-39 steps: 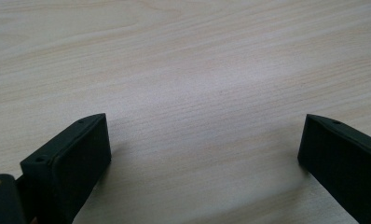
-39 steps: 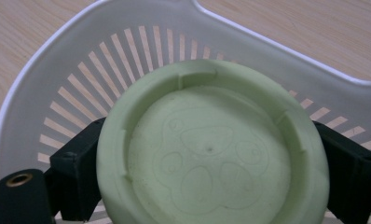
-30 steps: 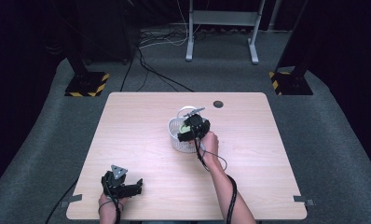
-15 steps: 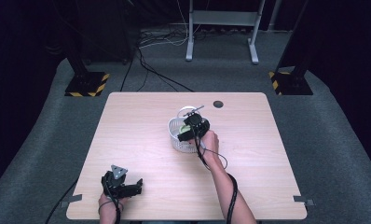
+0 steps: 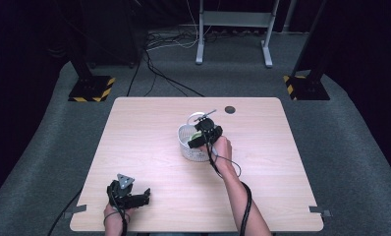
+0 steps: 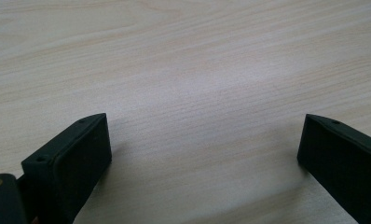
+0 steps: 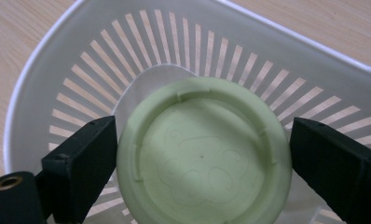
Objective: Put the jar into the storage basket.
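Observation:
A white slatted basket point(image 5: 185, 146) stands near the middle of the wooden table point(image 5: 149, 128). My right gripper point(image 5: 203, 136) hangs over it, tilted down into it. In the right gripper view the jaws of my right gripper point(image 7: 203, 161) press on both sides of a pale green round lid point(image 7: 202, 149), held just above the basket point(image 7: 286, 42) floor. A white flat piece point(image 7: 146, 79) peeks out from under the lid. My left gripper point(image 5: 140, 196) rests at the table's front left, open, and its view has bare wood between the jaws of the left gripper point(image 6: 204, 149).
A dark round hole point(image 5: 229, 109) sits near the table's far edge. A thin metal rod point(image 5: 206, 115) sticks up behind the basket. Cables and stand legs lie on the grey floor beyond the table.
The right gripper has shifted only slightly over the basket, still with the green lid. The left gripper has not moved.

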{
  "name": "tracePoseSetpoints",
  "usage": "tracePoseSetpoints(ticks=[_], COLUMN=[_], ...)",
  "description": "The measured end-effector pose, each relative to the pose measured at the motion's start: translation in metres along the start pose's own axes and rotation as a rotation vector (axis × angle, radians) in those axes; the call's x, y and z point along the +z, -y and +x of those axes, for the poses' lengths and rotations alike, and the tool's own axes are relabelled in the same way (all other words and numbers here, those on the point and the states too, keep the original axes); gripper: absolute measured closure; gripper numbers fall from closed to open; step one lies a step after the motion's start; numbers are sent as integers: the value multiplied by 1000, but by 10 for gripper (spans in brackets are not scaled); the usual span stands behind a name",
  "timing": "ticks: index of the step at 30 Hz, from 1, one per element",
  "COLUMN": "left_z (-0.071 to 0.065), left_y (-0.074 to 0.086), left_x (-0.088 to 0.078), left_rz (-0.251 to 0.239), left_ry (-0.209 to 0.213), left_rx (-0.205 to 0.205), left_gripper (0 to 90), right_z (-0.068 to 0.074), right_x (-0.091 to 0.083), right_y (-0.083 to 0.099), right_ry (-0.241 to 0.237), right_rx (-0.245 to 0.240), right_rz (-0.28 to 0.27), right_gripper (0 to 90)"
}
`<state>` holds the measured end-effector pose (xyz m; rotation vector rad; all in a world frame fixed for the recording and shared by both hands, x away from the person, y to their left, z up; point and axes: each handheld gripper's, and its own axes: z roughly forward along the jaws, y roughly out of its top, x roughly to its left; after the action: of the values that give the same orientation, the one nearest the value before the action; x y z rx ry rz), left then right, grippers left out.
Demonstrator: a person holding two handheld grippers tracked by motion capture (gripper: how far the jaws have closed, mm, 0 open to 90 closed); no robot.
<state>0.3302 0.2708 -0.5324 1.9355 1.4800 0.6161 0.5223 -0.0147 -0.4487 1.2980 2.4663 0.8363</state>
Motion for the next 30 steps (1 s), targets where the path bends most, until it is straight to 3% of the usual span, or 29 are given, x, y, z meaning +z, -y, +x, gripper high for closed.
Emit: tracePoseSetpoints(ticks=[19,30], left_z=[0,0], left_y=[0,0], left_x=[0,0], left_rz=[1,1], left_ry=[0,0], left_rx=[1,1], left_gripper=[22,22], right_z=[-3,-2], right_x=[-44,-84], right_y=[17,57], right_ry=[24,52], right_rx=[-15,-37], right_rz=[-91,-161], right_gripper=[35,27])
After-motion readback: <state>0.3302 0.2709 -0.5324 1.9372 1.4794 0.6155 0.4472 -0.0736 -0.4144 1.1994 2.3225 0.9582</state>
